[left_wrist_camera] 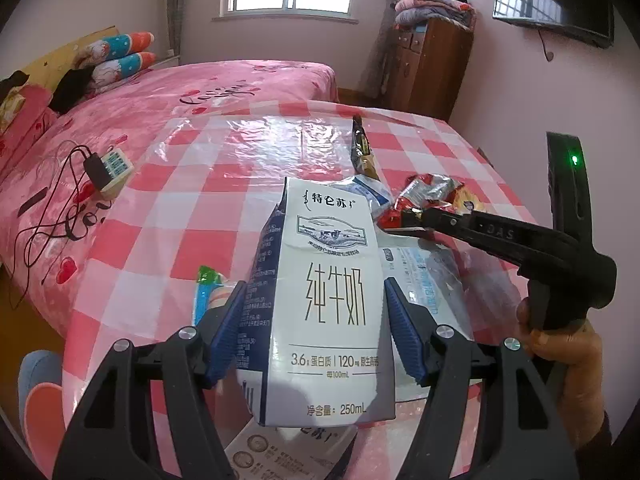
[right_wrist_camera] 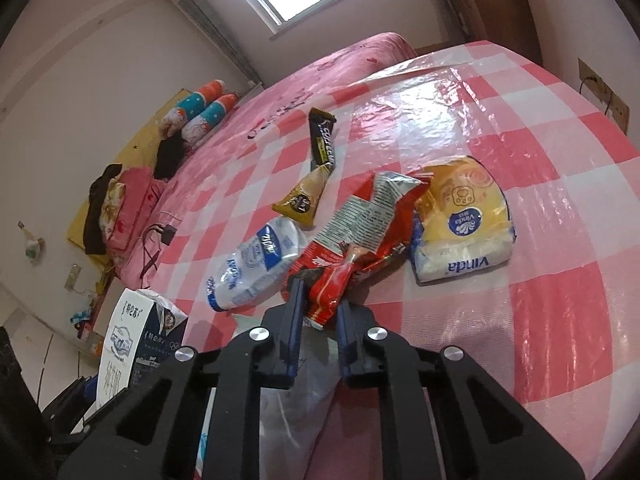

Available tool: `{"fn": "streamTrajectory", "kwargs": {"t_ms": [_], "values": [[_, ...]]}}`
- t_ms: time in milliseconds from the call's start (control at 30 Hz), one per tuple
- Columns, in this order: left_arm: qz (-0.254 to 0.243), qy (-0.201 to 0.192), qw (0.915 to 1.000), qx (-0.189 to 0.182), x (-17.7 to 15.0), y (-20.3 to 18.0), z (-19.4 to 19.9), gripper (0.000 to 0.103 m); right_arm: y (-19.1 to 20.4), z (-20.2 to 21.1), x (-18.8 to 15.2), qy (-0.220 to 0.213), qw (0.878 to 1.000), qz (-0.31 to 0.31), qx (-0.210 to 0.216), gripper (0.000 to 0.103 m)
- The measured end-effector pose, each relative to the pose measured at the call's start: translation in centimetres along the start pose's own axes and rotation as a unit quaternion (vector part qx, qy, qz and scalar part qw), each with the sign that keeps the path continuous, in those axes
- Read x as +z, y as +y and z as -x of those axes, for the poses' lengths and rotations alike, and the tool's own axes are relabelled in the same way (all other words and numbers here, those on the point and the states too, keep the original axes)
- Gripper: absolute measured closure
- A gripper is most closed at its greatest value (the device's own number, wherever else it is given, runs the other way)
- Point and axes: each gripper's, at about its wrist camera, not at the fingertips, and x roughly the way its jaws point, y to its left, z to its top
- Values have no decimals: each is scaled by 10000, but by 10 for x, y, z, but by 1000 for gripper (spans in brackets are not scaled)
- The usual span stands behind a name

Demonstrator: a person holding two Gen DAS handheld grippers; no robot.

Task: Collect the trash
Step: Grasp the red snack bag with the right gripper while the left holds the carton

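Observation:
A white and blue milk carton [left_wrist_camera: 324, 300] stands between the fingers of my left gripper [left_wrist_camera: 312, 304], which is shut on it above the checkered table [left_wrist_camera: 168, 216]. The carton also shows in the right wrist view [right_wrist_camera: 132, 344] at lower left. My right gripper [right_wrist_camera: 320, 300] is shut on a red snack wrapper [right_wrist_camera: 352, 236]; in the left wrist view this wrapper [left_wrist_camera: 424, 196] sits at that gripper's tip [left_wrist_camera: 404, 220]. On the table lie a white and blue plastic wrapper [right_wrist_camera: 256, 268], a yellow triangular packet [right_wrist_camera: 300, 200], a black bar wrapper [right_wrist_camera: 324, 140] and a yellow tissue pack [right_wrist_camera: 464, 216].
A clear plastic bag [left_wrist_camera: 428, 280] lies under the carton. A green and blue wrapper [left_wrist_camera: 204, 292] lies at the table's left edge. A pink bed [left_wrist_camera: 160, 100] with a charger and cables [left_wrist_camera: 104, 168] stands behind. A wooden cabinet [left_wrist_camera: 428, 68] stands at back right.

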Motion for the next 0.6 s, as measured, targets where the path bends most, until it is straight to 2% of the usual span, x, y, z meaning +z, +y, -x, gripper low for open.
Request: {"fn": "streamTrajectory", "kwargs": {"t_ms": [600], "values": [[199,-224,9994,-147,-8,16,24,36,11,50,-8,-432,9978,312,398,91]]}}
